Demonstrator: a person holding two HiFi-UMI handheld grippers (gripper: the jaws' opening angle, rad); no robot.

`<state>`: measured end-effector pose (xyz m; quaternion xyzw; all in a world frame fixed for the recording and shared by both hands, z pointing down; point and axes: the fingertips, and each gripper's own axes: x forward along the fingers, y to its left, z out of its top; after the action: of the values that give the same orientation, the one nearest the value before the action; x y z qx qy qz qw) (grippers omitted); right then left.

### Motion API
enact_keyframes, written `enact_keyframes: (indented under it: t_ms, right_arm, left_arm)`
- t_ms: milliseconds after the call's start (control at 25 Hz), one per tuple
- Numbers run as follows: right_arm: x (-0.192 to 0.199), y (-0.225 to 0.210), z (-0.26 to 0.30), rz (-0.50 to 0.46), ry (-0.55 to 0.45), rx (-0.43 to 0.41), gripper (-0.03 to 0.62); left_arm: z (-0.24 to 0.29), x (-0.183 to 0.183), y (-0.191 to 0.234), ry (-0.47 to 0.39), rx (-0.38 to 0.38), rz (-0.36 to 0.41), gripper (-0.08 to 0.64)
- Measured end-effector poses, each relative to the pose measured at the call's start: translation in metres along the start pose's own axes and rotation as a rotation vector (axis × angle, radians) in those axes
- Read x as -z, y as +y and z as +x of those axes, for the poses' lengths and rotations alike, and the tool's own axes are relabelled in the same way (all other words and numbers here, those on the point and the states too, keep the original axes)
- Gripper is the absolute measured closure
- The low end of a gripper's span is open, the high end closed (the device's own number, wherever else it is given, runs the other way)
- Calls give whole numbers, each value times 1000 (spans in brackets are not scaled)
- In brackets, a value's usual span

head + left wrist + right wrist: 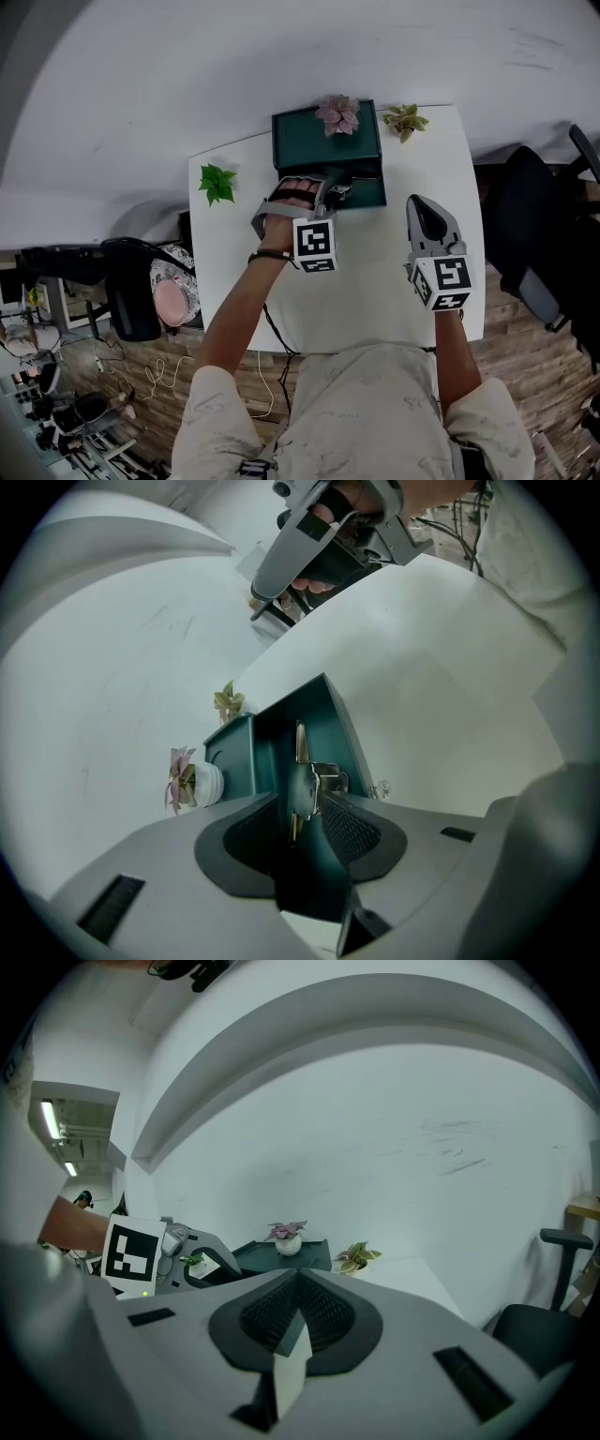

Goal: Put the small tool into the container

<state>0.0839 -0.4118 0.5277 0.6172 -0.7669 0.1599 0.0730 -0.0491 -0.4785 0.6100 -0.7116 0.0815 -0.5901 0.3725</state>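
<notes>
The container is a dark green box (309, 141) at the back of the white table (375, 281), with its drawer (367, 193) pulled out toward me. My left gripper (334, 184) reaches down into that drawer. In the left gripper view its jaws stand apart around a small silvery metal tool (306, 772) that lies along the drawer floor (333, 726). The left pad is clear of the tool; the right pad (349, 829) is close beside it. My right gripper (419, 204) hovers over the table's right part, shut and empty, pads together (298, 1281).
A pink-leaved potted plant (337, 114) stands on the box. A yellow-green plant (405, 120) sits at the back right of the table and a green one (217, 183) at the left edge. An office chair (525, 216) stands to the right of the table.
</notes>
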Motion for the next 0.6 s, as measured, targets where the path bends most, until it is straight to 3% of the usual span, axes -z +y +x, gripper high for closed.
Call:
enact_keyframes:
  t_ms: [600]
  right_arm:
    - [-13,32,-34,-29,-39,-23,574]
  left_arm:
    - [-50,5,0,26,-69,-18,411]
